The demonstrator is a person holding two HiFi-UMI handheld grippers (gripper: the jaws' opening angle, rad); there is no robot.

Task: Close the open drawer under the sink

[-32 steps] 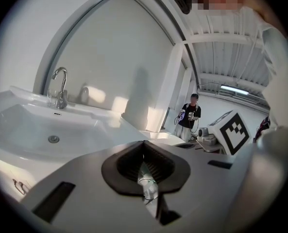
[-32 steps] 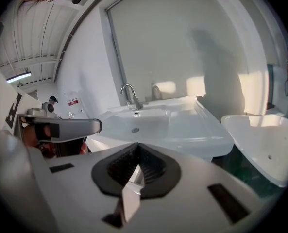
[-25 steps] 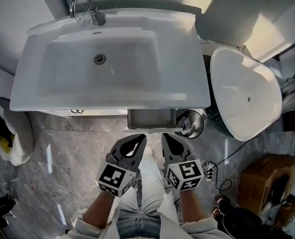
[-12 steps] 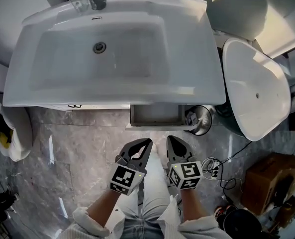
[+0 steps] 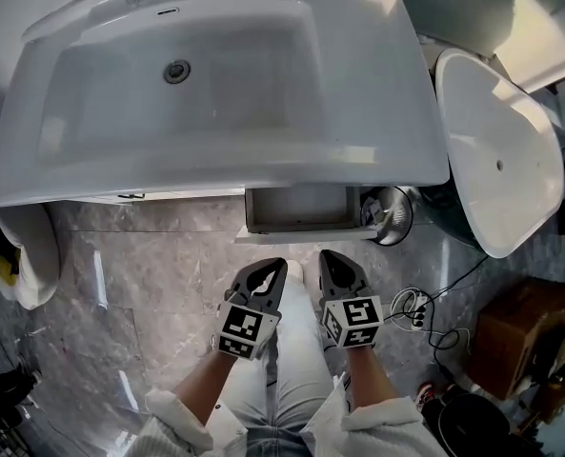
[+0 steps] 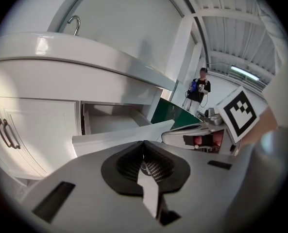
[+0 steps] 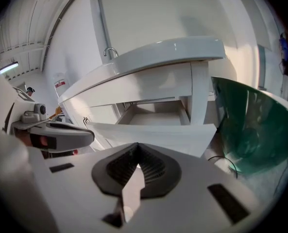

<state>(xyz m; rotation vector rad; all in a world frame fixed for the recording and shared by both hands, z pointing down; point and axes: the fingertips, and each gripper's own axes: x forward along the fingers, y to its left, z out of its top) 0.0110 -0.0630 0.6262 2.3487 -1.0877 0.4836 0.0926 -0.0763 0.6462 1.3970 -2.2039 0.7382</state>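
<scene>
Left gripper (image 5: 268, 272) and right gripper (image 5: 332, 263) hang in front of the sink (image 5: 215, 179), not touching the drawer (image 5: 296, 208) sticking out under it. The left gripper view shows its jaws pressed together, empty. The right gripper view shows the same. No push yet.

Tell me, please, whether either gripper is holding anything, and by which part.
Nothing is held. The left gripper and right gripper are both shut and empty, short of the open drawer.

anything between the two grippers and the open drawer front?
Nothing: the head view shows only bare marble floor between the drawer and the left gripper and right gripper, both shut.
</scene>
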